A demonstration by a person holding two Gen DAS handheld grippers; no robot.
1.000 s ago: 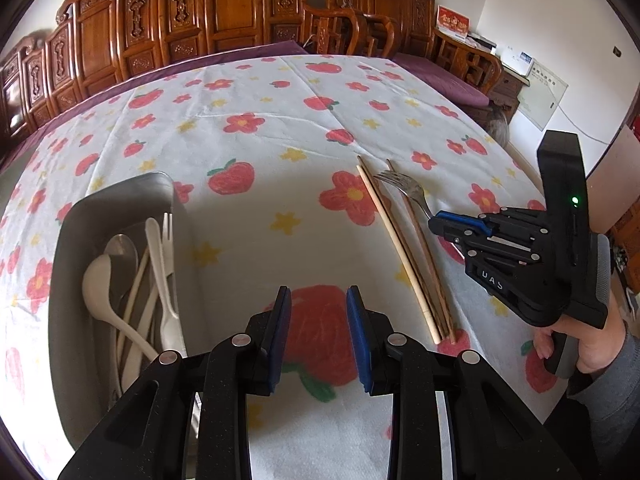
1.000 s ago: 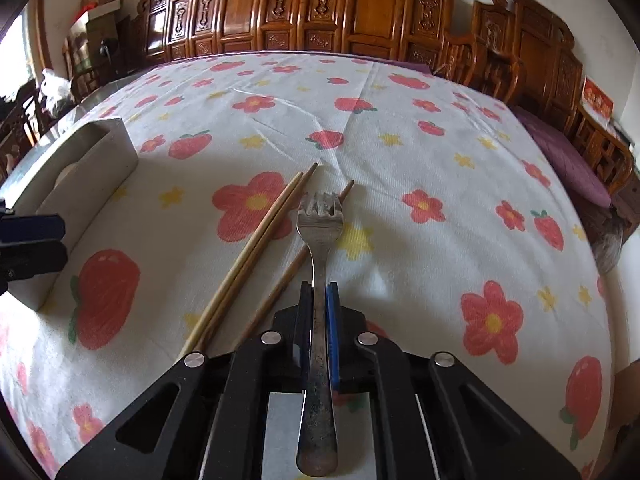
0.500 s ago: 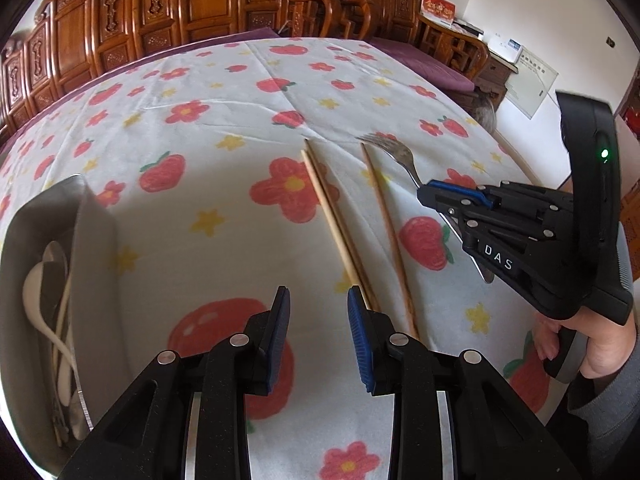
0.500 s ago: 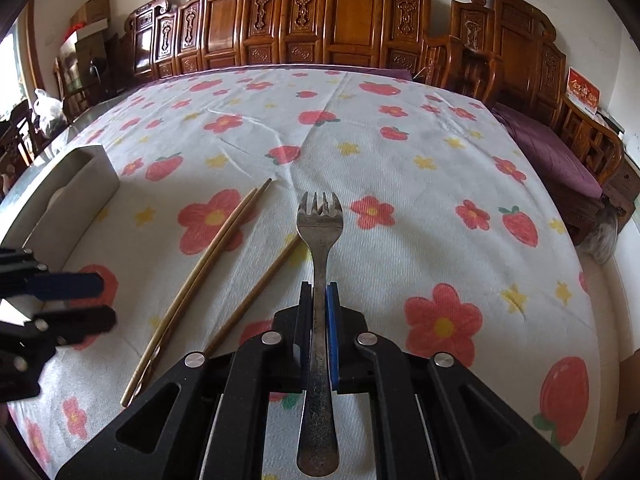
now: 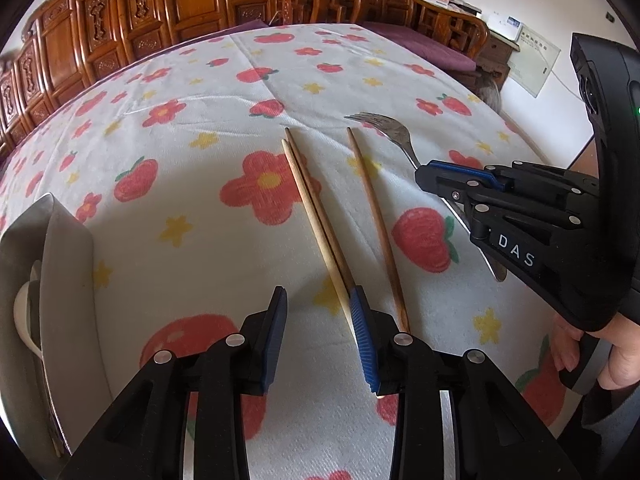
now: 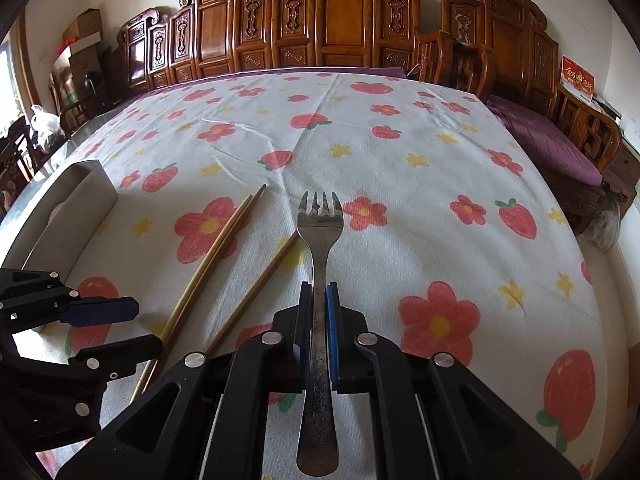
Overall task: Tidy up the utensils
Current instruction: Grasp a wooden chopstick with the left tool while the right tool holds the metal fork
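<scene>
My right gripper is shut on a metal fork and holds it above the flowered tablecloth, tines forward; the fork also shows in the left wrist view, where the right gripper is at the right. Three wooden chopsticks lie on the cloth: a touching pair and a single darker one. My left gripper is open and low over the near ends of the pair. A metal tray with white spoons stands at the left.
The tray also shows at the left in the right wrist view. Carved wooden chairs line the table's far side. A purple-cushioned bench is off the table's right edge.
My left gripper has swung right, away from the tray, to the chopsticks' near ends. My right gripper has lifted the fork off the cloth and holds it higher.
</scene>
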